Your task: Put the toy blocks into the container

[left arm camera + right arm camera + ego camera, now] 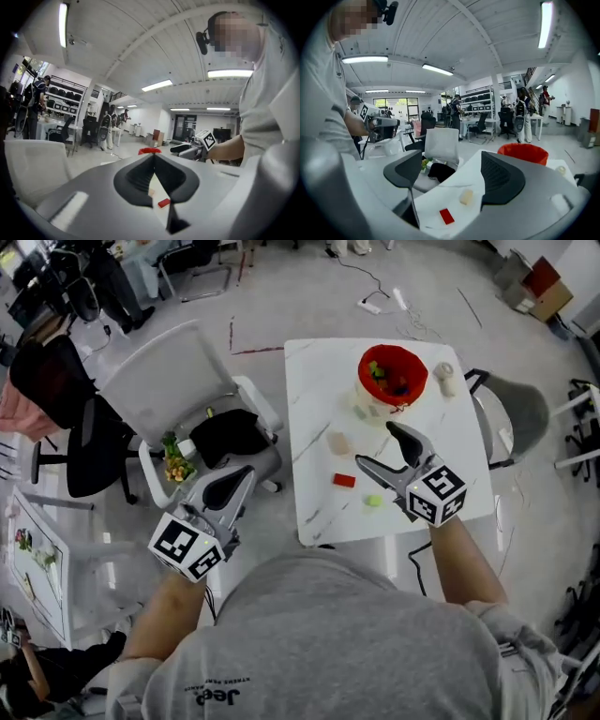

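Observation:
A red container (392,376) with several coloured blocks inside stands at the far side of the white table (319,371). On the tabletop lie a cream block (338,443), a red block (344,480) and a green block (373,501). My right gripper (379,446) is open and holds nothing, low over the table just right of the cream and red blocks. From its own view, the red block (446,216) and cream block (466,197) show between the jaws. My left gripper (246,471) is shut and empty, off the table's left edge, tips (153,157) pointing toward the red container (150,151).
A white chair (178,381) with a black bag (228,435) and a small green toy (174,463) stands left of the table. A grey chair (520,413) is on the right. A white roll (445,379) lies beside the container. People and desks are far back.

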### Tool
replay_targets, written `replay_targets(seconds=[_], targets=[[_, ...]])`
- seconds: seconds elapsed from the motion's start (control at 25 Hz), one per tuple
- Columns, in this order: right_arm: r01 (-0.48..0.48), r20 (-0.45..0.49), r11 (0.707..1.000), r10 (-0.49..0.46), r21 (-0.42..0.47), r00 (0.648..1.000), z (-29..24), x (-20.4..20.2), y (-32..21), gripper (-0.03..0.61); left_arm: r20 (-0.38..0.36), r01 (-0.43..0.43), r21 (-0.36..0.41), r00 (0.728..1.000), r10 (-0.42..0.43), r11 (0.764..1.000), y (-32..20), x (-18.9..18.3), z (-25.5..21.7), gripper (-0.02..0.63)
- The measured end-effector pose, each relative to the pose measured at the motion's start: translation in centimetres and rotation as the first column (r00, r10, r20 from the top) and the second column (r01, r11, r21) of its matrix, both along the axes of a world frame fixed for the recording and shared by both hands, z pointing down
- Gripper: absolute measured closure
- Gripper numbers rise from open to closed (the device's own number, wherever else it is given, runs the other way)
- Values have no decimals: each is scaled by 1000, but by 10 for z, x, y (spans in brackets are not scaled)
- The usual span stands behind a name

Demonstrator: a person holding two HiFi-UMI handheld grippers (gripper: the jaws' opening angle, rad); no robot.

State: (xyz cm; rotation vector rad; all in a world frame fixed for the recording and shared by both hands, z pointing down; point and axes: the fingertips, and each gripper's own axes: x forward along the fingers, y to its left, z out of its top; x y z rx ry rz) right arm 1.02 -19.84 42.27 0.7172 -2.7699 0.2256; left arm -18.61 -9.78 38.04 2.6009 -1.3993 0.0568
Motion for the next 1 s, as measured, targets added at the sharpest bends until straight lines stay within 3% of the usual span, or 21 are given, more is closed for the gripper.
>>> replay_targets(seconds=[0.24,0.52,0.8,1.0], targets=[[-30,-139,995,17,-91,990,84,50,7,204,32,-175,-40,984,176,984,-48,78,33,555],[25,-266,976,-83,-217,960,174,75,40,204,44,-316,-124,945,324,941,-72,143,80,555],[138,-331,956,-222,-259,917,229,79,62,206,47,-394,-197,911,410,898,-76,180,116,555],[184,-358,943,-280,-278,891,255,80,70,207,50,-415,-227,898,436,881,-74,190,130,555]])
